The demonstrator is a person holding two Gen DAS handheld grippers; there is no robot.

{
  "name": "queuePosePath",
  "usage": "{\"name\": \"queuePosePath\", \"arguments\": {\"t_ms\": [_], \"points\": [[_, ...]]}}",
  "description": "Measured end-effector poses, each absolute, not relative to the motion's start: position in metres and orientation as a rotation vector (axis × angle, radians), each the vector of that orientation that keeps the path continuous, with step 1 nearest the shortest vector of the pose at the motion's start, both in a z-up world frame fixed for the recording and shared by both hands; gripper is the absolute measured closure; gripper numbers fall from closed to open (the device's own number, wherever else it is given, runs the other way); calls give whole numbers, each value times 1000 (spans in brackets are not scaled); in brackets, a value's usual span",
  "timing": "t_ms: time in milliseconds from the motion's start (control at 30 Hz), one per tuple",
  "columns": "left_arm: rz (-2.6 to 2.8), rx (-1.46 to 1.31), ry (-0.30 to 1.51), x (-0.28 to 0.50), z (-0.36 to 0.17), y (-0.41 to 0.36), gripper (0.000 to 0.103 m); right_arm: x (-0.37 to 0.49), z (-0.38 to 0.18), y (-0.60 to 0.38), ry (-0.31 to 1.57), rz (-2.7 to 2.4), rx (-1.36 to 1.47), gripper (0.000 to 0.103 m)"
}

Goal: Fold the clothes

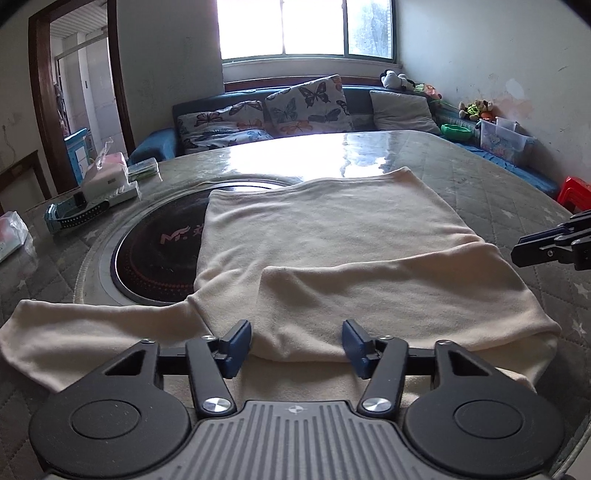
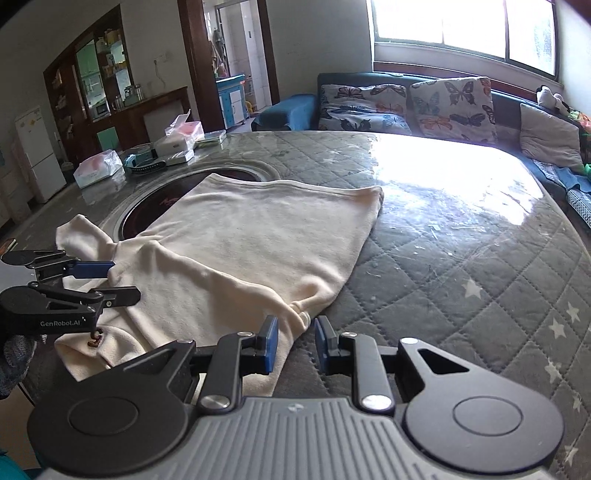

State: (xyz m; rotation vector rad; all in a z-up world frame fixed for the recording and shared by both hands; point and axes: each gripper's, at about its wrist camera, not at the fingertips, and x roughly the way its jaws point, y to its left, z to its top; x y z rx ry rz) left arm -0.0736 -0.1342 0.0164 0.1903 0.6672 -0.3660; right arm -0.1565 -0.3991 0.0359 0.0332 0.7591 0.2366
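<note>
Left wrist view has the left gripper (image 1: 297, 341) low over the near edge of a cream shirt (image 1: 332, 240), its blue pads partly apart with a folded hem of the cloth between them; whether the pads press the fabric cannot be told. From the right wrist view the same gripper (image 2: 125, 282) shows side-on at the collar end, jaws narrow above the cloth. The right gripper (image 2: 295, 341) stands with a small gap between its pads, one pad against a bunched corner of the shirt (image 2: 258, 240), the other over bare cover, so nothing is pinched. The shirt lies flat on a grey quilted table cover (image 2: 461, 277), one sleeve (image 1: 74, 332) spread to the side, partly covering a round black hob (image 1: 155, 251). Boxes (image 2: 177, 140) sit at the far edge. Beyond are a sofa (image 1: 354, 99) with butterfly cushions (image 1: 306, 103), a bright window (image 1: 306, 27) and a doorway (image 1: 81, 92).
</note>
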Motion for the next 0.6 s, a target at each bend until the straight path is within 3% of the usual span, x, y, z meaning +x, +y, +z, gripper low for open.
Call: {"name": "queuePosePath", "arguments": {"t_ms": [133,167,400,600], "points": [[-371,194,653,-73,22,-134,93,-158,33,-405,756,222,49,82],[-372,192,644,-75,26,-134,96,-158,32,-406,756,218,51,82],[-394,153,533,-92,62,-128,99,-153,28,-411,751,212,61,82],[-341,202,538,-95,57,-125,100,-144,24,-409,744,228,62,82]]}}
